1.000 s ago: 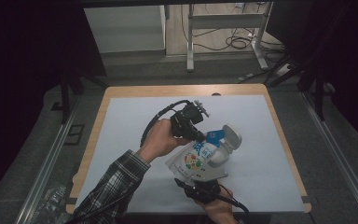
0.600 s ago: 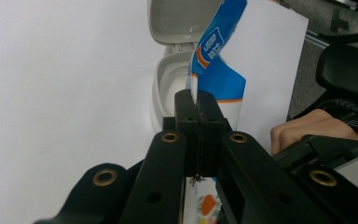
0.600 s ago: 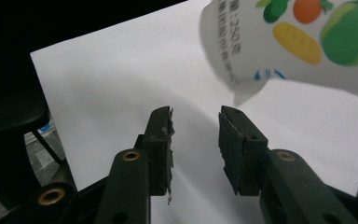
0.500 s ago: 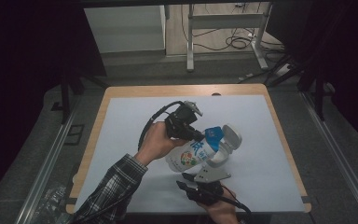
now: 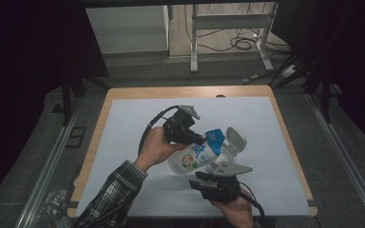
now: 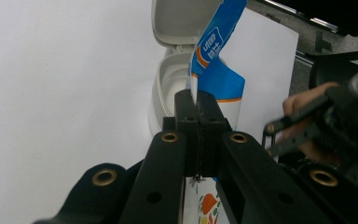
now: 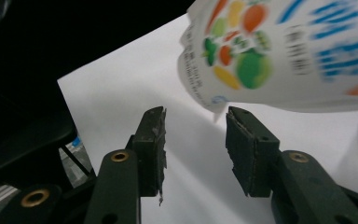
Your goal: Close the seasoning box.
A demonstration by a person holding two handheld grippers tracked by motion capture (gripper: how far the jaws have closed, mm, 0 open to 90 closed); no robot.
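Note:
A soft refill pouch [image 5: 196, 155], white with fruit pictures and a blue top, hangs tilted over the white mat [image 5: 138, 118]. My left gripper [image 5: 201, 141] is shut on its thin blue top edge [image 6: 213, 70]; the pinch is plain in the left gripper view [image 6: 195, 96]. Just past the pouch's top stands a white tub [image 6: 170, 81] with its flip lid [image 6: 182, 18] open, also in the high view [image 5: 231, 141]. My right gripper [image 7: 196, 126] is below the pouch's bottom [image 7: 270, 51]; its jaws have just been opening and stand apart, with only the pouch's corner hanging near the gap. It sits by the near edge [image 5: 200, 179].
The wooden table [image 5: 102, 128] shows as a border around the mat. Bare mat lies to the left and at the far side. A person's checked sleeve [image 5: 111, 192] comes in from the lower left. Beyond the table are a dark floor, cables and a metal frame [image 5: 228, 28].
The right gripper's jaws have widened and come off the pouch's lower end, drawing back slightly toward the near edge. The left gripper, still pinching the pouch, has shifted a little.

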